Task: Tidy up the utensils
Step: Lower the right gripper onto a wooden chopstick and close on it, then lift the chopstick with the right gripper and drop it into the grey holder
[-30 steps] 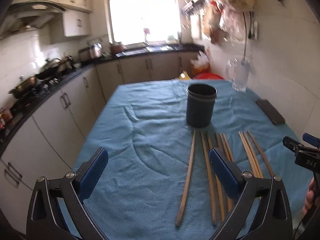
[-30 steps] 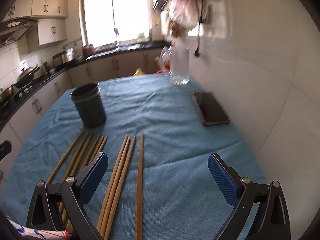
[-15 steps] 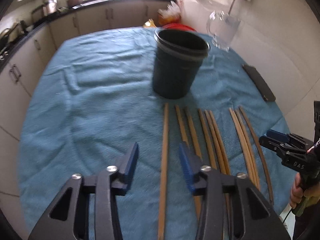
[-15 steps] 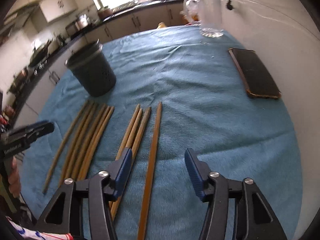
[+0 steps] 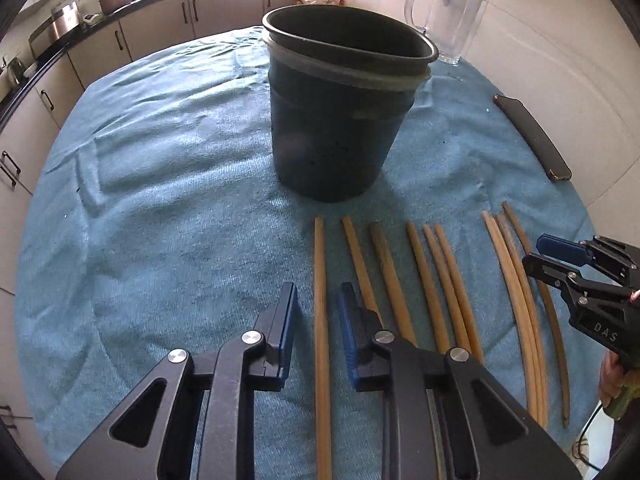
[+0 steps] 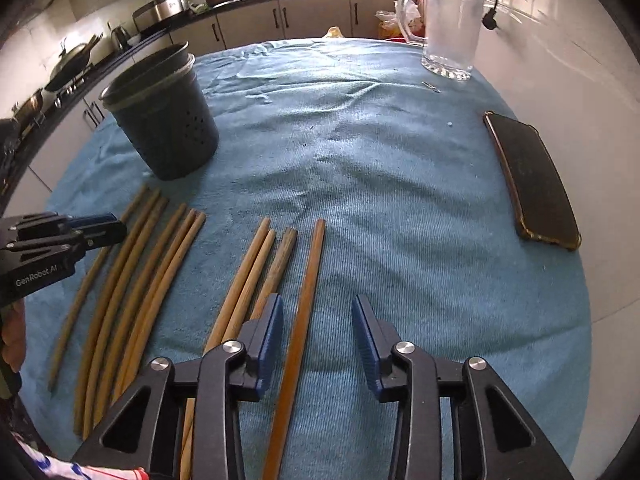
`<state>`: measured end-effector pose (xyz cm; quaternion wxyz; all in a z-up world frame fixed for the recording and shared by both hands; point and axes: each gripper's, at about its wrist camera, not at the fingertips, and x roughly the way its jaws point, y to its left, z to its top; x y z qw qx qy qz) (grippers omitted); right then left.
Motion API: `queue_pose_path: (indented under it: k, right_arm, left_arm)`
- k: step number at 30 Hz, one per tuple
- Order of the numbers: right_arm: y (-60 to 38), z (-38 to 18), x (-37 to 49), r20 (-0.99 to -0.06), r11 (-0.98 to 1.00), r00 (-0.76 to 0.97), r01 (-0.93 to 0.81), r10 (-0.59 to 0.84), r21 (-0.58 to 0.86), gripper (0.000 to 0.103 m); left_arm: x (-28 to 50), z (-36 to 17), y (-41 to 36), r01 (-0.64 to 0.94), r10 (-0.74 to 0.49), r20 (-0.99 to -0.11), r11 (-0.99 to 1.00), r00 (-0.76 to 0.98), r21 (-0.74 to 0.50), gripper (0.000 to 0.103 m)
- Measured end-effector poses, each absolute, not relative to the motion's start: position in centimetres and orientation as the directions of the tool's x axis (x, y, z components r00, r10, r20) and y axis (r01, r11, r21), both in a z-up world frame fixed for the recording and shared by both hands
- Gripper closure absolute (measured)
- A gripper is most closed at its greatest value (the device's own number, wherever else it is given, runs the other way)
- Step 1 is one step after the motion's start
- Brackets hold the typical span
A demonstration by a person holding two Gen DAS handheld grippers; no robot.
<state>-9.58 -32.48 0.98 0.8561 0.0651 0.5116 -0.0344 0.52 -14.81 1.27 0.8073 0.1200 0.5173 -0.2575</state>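
Several wooden chopsticks lie side by side on the blue towel (image 5: pixel 160 220), in front of a dark round holder (image 5: pixel 340 120) (image 6: pixel 164 128). My left gripper (image 5: pixel 317 292) points down over the leftmost chopstick (image 5: pixel 319 248). Its jaws are closing with that stick between them, and a gap shows on each side. My right gripper (image 6: pixel 317 300) straddles the rightmost chopstick (image 6: pixel 314 256). Its jaws are closing too, with the stick near the left pad (image 6: pixel 272 332) and clear of the right one. Each gripper also shows at the edge of the other's view.
A clear glass jug (image 6: pixel 452 28) stands at the far right of the table. A dark phone (image 6: pixel 532 184) lies near the right edge by the white wall. Kitchen cabinets and a counter (image 5: pixel 160 8) run behind and to the left.
Both grippers came down and forward over the chopsticks and tilted downward. Their jaws went from wide apart to narrow, each now around one chopstick.
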Motion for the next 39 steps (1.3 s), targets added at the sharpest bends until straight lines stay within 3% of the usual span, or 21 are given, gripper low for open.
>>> queue_pose_path:
  k: [6, 8, 9, 11, 13, 24, 31, 39]
  right_arm:
    - [-32.4, 1.0, -7.7, -0.904, 0.993, 0.426, 0.108, -0.004, 0.046, 0.07]
    - [-32.0, 0.9, -7.0, -0.907, 0.995, 0.421, 0.099, -0.02, 0.024, 0.077]
    - [-31.9, 0.9, -6.8, -0.906, 0.995, 0.423, 0.096, -0.023, 0.019, 0.081]
    - [-31.8, 0.9, -6.4, -0.903, 0.995, 0.428, 0.094, -0.019, 0.024, 0.094]
    - [-32.1, 0.9, -6.4, -0.903, 0.994, 0.43, 0.105, -0.009, 0.041, 0.096]
    - [-33.0, 7.3, -11.6, -0.772, 0.974, 0.629, 0.11, 0.085, 0.197, 0.097]
    - [-30.8, 13.1, -17.1, -0.647, 0.982, 0.759, 0.056, 0.075, 0.179, 0.097]
    - [-29.0, 16.4, -21.8, -0.548, 0.988, 0.833, 0.015, 0.072, 0.153, 0.097]
  left_arm:
    - [1.3, 1.1, -15.7, 0.557, -0.274, -0.9, 0.829, 0.34, -0.042, 0.083]
    - [1.4, 1.0, -16.0, 0.559, -0.276, -0.895, 0.828, 0.351, -0.036, 0.085]
    - [1.4, 1.0, -16.1, 0.558, -0.278, -0.893, 0.829, 0.353, -0.037, 0.098]
    - [1.2, 1.2, -15.9, 0.543, -0.297, -0.888, 0.837, 0.351, -0.065, 0.098]
    - [0.9, 1.7, -15.5, 0.528, -0.313, -0.876, 0.846, 0.368, -0.08, 0.098]
    - [-5.0, 10.2, -11.1, 0.511, -0.427, -0.74, 0.849, 0.52, -0.131, 0.098]
    - [-11.4, 15.3, -8.7, 0.536, -0.495, -0.62, 0.833, 0.609, -0.139, 0.098]
    - [-16.4, 17.8, -6.9, 0.549, -0.539, -0.541, 0.82, 0.646, -0.162, 0.098]
